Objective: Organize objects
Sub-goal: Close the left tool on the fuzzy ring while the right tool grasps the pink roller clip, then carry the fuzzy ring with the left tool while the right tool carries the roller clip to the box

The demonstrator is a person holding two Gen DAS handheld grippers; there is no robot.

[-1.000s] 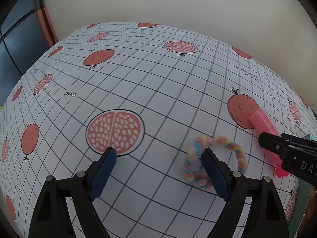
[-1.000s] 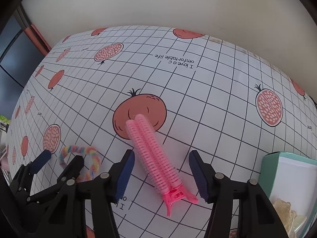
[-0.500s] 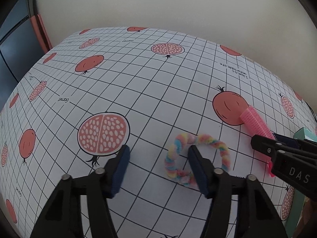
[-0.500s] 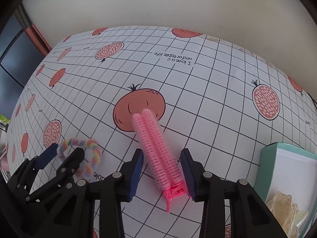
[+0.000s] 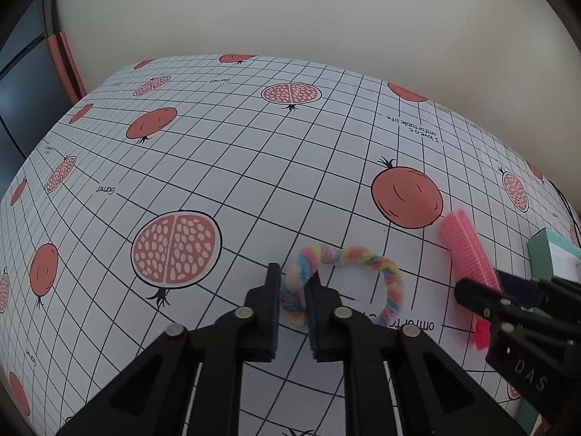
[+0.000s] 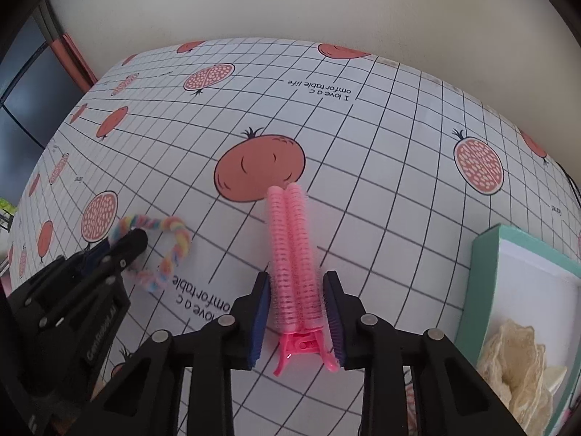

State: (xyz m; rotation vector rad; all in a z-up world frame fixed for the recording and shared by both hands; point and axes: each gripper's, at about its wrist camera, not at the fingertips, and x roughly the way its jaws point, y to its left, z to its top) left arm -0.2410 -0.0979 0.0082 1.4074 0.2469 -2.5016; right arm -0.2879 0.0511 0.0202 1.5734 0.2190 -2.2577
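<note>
Gridded, pomegranate-printed worktop (image 5: 254,167) against a plain wall, with a teal box (image 6: 483,283) at the right edge holding a lace piece (image 6: 512,367). Early stage by appearance: scrunchie (image 5: 363,258) and pink clip (image 6: 294,254) both on the cloth, neither yet boxed. Left tool (image 5: 293,301) clamped on the near-left arc of the scrunchie. Right tool (image 6: 296,312) closing, pads flanking the clip's roller section just above its hinge, seemingly touching its bristles. Left to do: lifting both and carrying them rightward to the box.
</note>
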